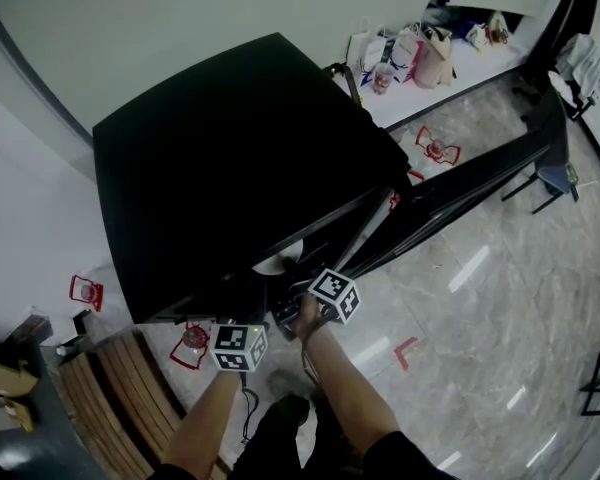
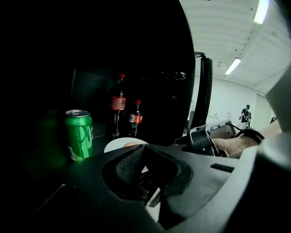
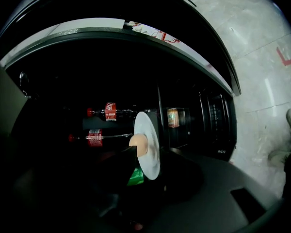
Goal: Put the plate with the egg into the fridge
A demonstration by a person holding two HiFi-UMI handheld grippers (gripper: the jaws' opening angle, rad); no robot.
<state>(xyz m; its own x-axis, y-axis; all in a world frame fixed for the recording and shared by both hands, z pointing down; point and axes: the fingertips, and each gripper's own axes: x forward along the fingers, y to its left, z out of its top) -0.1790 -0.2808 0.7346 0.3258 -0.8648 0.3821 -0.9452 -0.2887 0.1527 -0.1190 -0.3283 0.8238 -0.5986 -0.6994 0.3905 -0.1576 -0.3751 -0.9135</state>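
Where the head view looks down, the black fridge (image 1: 230,158) stands open. Left gripper view: the left hand-held gripper (image 2: 144,149) has its jaw tips together; the plate (image 2: 117,143) with the egg (image 2: 132,144) lies inside, right of a green can (image 2: 79,140), before two cola bottles (image 2: 118,103). Right gripper view: the right hand-held gripper (image 3: 149,155) stands partly open around the plate's rim.

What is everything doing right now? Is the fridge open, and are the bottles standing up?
fridge, door swung open.
plate, level inside the fridge, egg on it.
egg, whole, sitting on the plate.
green can, upright.
cola bottles, upright, red caps on.
right gripper, jaws apart, plate rim between them.
left gripper, jaw tips look together, holding nothing.
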